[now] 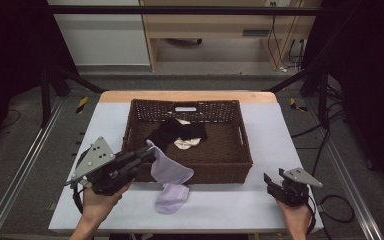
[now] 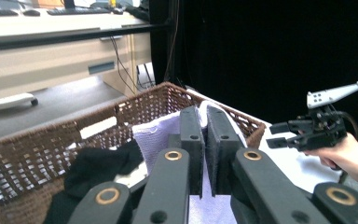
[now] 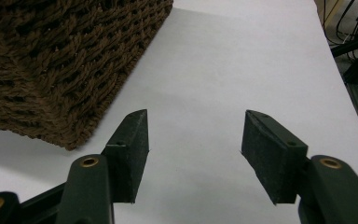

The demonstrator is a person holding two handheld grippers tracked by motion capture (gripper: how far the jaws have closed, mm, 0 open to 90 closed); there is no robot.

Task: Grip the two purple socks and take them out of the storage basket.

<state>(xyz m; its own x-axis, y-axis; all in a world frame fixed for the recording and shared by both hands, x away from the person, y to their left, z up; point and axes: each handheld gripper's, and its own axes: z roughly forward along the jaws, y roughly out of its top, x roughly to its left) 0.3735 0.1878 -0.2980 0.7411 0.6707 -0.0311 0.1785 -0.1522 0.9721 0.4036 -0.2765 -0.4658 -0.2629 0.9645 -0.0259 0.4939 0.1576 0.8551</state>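
Observation:
My left gripper (image 1: 150, 152) is shut on a lilac sock (image 1: 169, 170) at the front left corner of a brown wicker basket (image 1: 245, 150). The sock hangs down in front of the basket wall, and more lilac fabric (image 1: 172, 198) lies on the table below it. In the left gripper view the jaws (image 2: 204, 114) pinch the lilac sock (image 2: 151, 135) over the basket rim (image 2: 37, 154). Black socks (image 1: 172, 132) and a cream one (image 1: 186, 143) lie inside. My right gripper (image 1: 269, 179) stands open and empty over the bare table (image 3: 223, 60), right of the basket (image 3: 51, 70).
The white table top (image 1: 280, 135) has free room right of the basket and along the front edge. Metal frame rails (image 1: 25, 160) run down both sides. In the left gripper view my right gripper (image 2: 277, 135) shows beyond the basket.

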